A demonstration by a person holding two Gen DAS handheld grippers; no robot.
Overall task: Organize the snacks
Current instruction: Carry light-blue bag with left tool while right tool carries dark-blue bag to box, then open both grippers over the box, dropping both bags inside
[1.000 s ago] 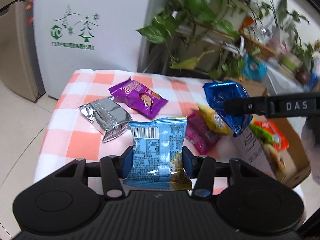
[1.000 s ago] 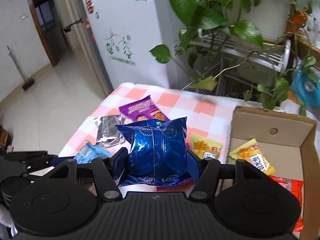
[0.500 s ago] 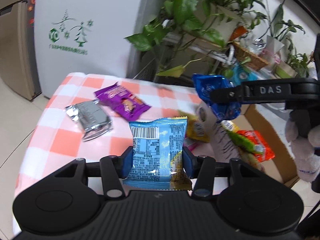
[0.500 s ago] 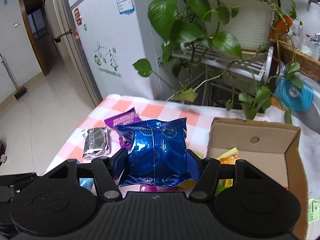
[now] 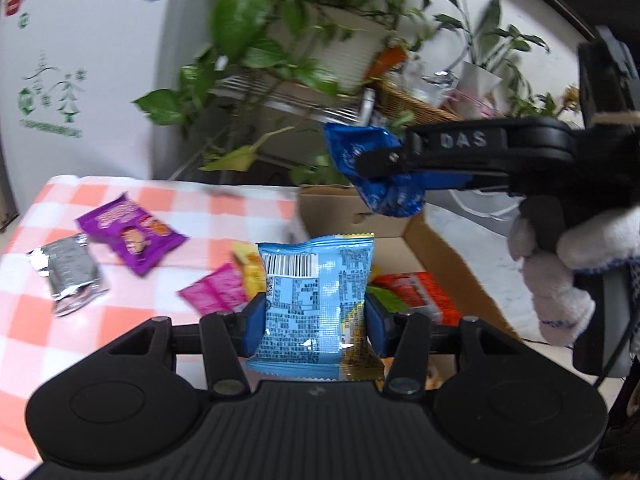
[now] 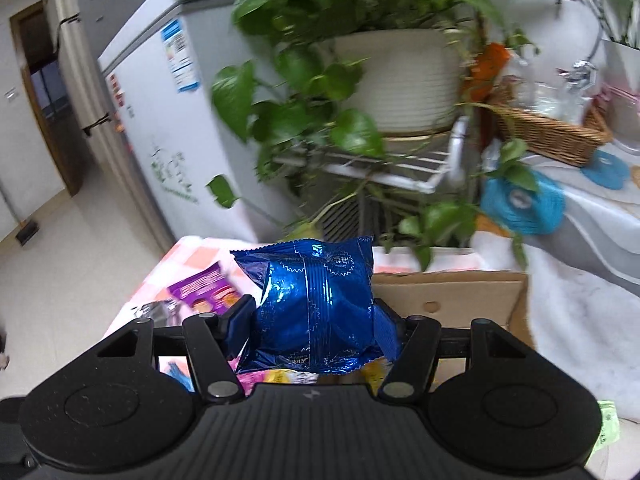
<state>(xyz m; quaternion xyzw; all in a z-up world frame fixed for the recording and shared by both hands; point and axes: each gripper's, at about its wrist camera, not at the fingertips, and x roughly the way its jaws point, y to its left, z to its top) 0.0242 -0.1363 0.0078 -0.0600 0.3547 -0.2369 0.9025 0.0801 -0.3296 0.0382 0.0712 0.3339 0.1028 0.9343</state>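
Both tongs now sit higher, nearer the cardboard box [image 5: 436, 240]: left tongs [image 5: 316, 316] pinching the light blue packet [image 5: 316, 300], right tongs [image 6: 314, 320] pinching the dark blue packet [image 6: 316, 304]

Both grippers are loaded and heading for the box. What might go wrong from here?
1. The right gripper holds the dark blue packet high above the box; released there, it may miss.
2. Both grippers converge on the box; the left gripper with its light blue packet may bump the right.
3. Plant leaves hang close and might snag.

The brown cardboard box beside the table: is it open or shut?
Open. The brown cardboard box has no lid over it, and an orange-red snack packet shows inside.
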